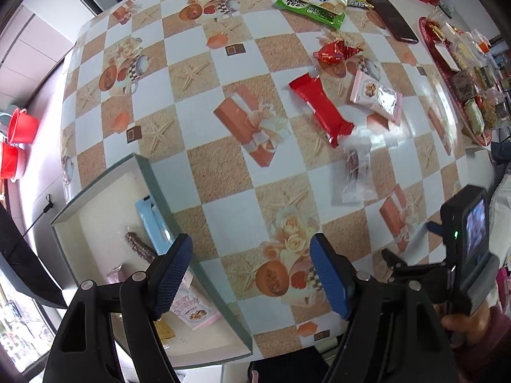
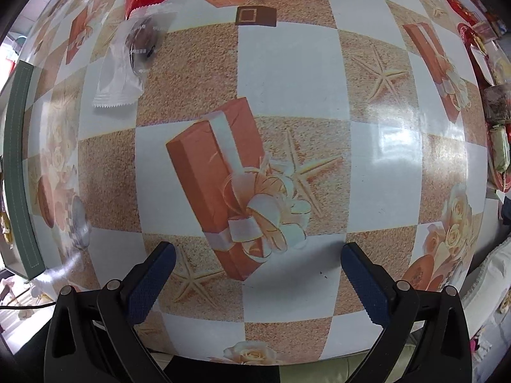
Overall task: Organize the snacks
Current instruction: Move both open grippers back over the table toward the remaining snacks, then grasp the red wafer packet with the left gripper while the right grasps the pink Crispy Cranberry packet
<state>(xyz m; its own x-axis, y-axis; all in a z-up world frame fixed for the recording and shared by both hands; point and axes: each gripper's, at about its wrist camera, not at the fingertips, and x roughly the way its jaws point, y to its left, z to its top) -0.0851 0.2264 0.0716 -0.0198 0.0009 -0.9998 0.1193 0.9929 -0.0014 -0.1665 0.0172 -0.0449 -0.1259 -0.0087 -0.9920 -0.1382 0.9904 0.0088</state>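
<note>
Setting: a desk [image 1: 223, 166] covered in a glossy checked cloth printed with gift boxes, starfish and roses, seen from above by two hand-held grippers pointing down.
Left gripper [image 1: 250, 274]: jaws stand open with nothing between them, above the desk's near edge, just right of the box.
Right gripper [image 2: 258, 282]: jaws stand open and empty, over a printed gift box on the cloth; in the left view a hand [image 1: 469, 322] grips its handle.
Box [image 1: 95, 198]: shallow, white inside with a grey-green rim, at the near left corner of the desk.
Inside the box: a light blue packet [image 1: 153, 220] leaning along the right wall, a dark brown snack bar [image 1: 139, 245] beside it, a pink printed packet [image 1: 194, 309] nearer the front, and a small yellow piece that may be a biscuit; part of the contents is hidden behind the left finger.
Loose snacks: a long red wrapper [image 1: 321, 108] in mid-desk, a clear packet [image 1: 356, 172] with a dark sweet just below it, a pink and white packet [image 1: 377, 95] to its right, a crumpled red packet [image 1: 335, 51] beyond.
Far edge: a green and white bag [image 1: 314, 1] next to a black phone [image 1: 391, 16].
Right side: a red tray [image 1: 447, 70] filled with wrapped sweets.
Off the desk: red buckets [image 1: 19, 127] on the floor to the left.
</note>
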